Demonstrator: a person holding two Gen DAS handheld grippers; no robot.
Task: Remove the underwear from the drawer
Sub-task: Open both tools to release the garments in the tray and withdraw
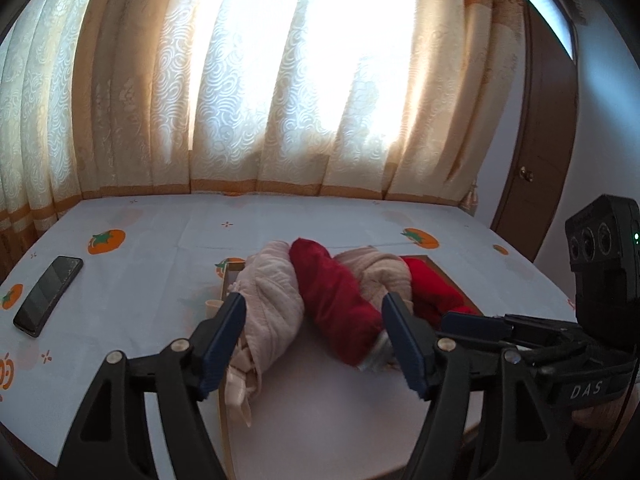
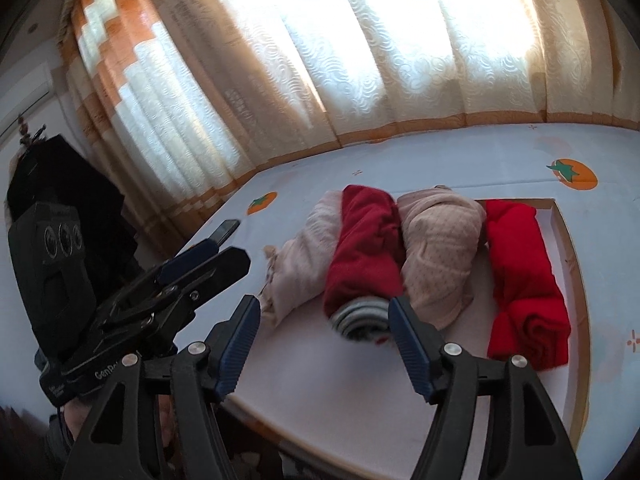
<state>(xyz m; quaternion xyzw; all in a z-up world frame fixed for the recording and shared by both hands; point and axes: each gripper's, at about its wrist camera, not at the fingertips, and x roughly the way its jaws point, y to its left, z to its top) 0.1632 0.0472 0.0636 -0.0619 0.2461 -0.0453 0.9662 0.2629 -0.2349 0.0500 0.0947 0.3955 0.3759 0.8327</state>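
- inspecting the drawer (image 2: 560,216): it sits open on top of the bedsheet w/ orange fruit print (image 1: 120,280), its pale floor exposed toward you, wooden rim visible on the far right side.
- four rolled garments lie in a row inside: pale pink roll (image 1: 272,300) at left, dark red roll (image 1: 336,300), dotted beige roll (image 2: 440,256), bright red roll (image 2: 524,276) at right. the pink one hangs partly over the left rim.
- left gripper (image 1: 316,340): jaws apart, nothing pinched. pink roll and dark red roll both sit in the gap between the pads; no pad presses on cloth as far as the left wrist view shows.
- right gripper (image 2: 320,340): jaws apart, empty. the grey-striped end of the dark red roll sits just ahead of the gap, right pad near the beige roll.
- judgement: no item is out yet; you're at the pick-one stage.
- rec: commit each tool to one roll only. left on the pink roll, since it's outermost and already half over the rim; right on the dark red or beige, not both.
- rec: close across the middle of a roll, not its loose end, else it'll likely unroll and drag.
- rec: lift straight up before moving sideways; the rolls touch each other, so a sideways pull prob. tumbles the neighbour.
- risk: the two tools sit close together; keep them from crossing.
- note: phone (image 1: 48,296) lies well left on the sheet; put items down clear of it.
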